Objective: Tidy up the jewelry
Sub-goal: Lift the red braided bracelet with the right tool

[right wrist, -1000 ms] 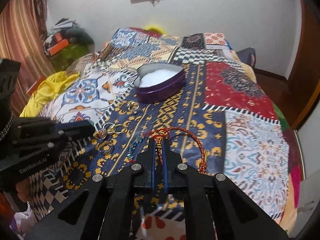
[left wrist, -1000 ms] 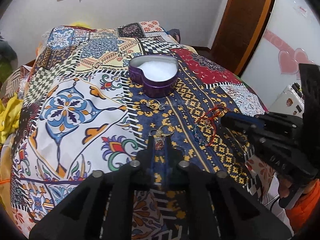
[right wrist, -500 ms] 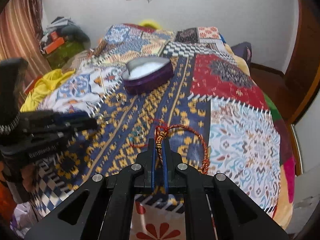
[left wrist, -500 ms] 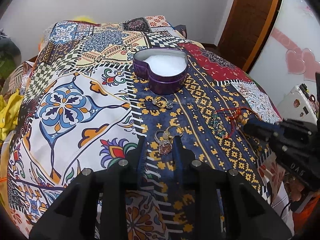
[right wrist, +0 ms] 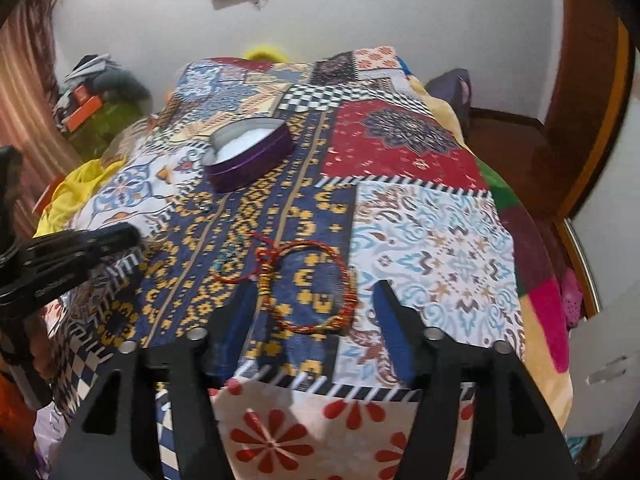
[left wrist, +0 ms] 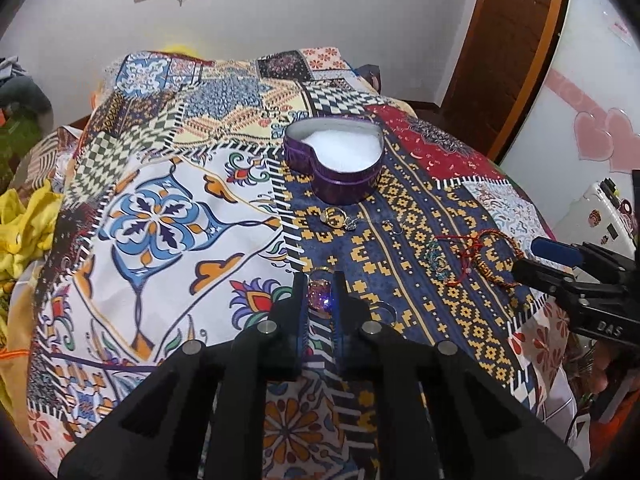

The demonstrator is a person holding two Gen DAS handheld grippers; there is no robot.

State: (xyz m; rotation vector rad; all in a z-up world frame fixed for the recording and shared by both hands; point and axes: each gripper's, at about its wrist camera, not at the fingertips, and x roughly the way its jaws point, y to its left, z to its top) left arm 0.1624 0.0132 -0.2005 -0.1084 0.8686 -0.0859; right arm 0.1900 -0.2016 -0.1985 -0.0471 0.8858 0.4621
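A purple heart-shaped tin with white padding stands open on the patchwork bedspread; it also shows in the right wrist view. My left gripper is shut on a ring with a pink-purple stone, held just above the cloth. My right gripper is open, its fingers on either side of a red and gold braided bracelet that lies flat on the cloth. A gold ring and a small silver piece lie near the tin. A teal beaded piece lies beside the bracelet.
The bed's front edge is right under both grippers. Yellow cloth is heaped at the left side. A wooden door stands at the back right. Clutter sits by the far left wall.
My right gripper has opened and let go of the bracelet, which now lies on the cloth. My left gripper has closed on the stone ring and drawn back a little.
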